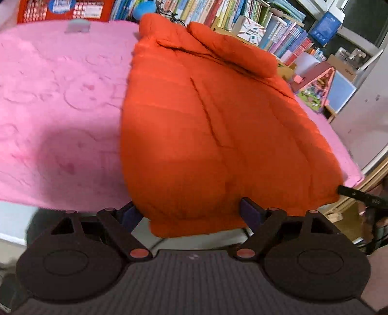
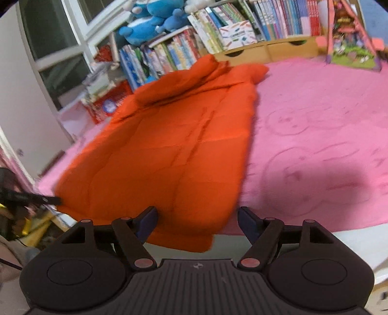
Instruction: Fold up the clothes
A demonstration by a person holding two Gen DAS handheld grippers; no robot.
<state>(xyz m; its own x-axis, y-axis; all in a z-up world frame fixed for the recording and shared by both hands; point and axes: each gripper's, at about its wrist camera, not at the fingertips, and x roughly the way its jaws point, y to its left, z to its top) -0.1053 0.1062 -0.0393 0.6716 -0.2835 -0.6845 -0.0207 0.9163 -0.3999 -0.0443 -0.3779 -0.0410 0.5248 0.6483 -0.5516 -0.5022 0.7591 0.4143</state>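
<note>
An orange puffer jacket [image 1: 213, 135] lies on a pink blanket [image 1: 60, 109], sleeves folded in, collar far, hem hanging over the near edge. My left gripper [image 1: 191, 213] is open, its fingers either side of the hem's left part, not closed on it. In the right wrist view the jacket [image 2: 169, 155] lies left of centre on the blanket [image 2: 315, 135]. My right gripper [image 2: 197, 220] is open at the hem's right corner. The other gripper's tip [image 1: 359, 196] shows at the jacket's right corner.
Bookshelves [image 1: 242, 14] line the far side. A toy house [image 2: 351, 36] stands on the far right of the blanket. Blue plush toys [image 2: 150, 21] sit on the shelf. A red box [image 1: 63, 9] stands at the far left. The floor lies below the near edge.
</note>
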